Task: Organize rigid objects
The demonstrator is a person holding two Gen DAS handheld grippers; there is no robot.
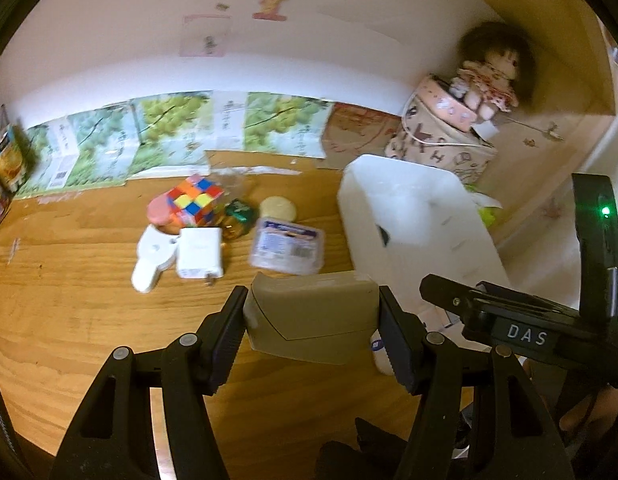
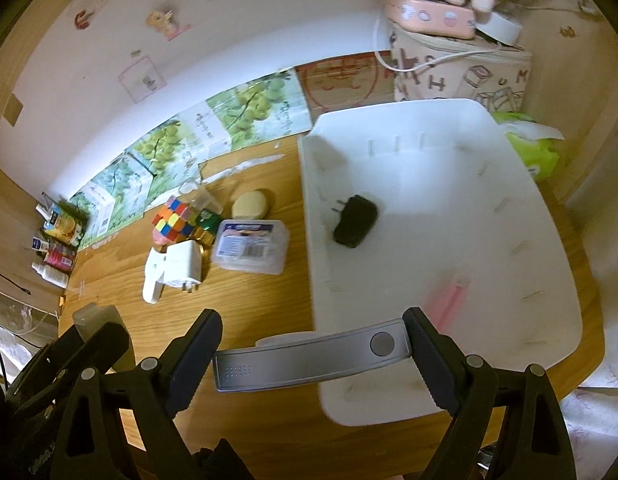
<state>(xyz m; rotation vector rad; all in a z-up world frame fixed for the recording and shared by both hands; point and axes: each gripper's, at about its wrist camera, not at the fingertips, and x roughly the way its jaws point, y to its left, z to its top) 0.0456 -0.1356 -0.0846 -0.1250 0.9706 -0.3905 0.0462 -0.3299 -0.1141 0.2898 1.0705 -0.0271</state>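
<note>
Gripping a beige box (image 1: pixel 313 312), my left claw (image 1: pixel 313 342) holds it above the bench (image 1: pixel 89 300). My right claw (image 2: pixel 313 364) is clamped on a silver bar-shaped device (image 2: pixel 309 356) at the near rim of the white bin (image 2: pixel 557 280); beyond it, inside, lies a black charger (image 2: pixel 355 221).
</note>
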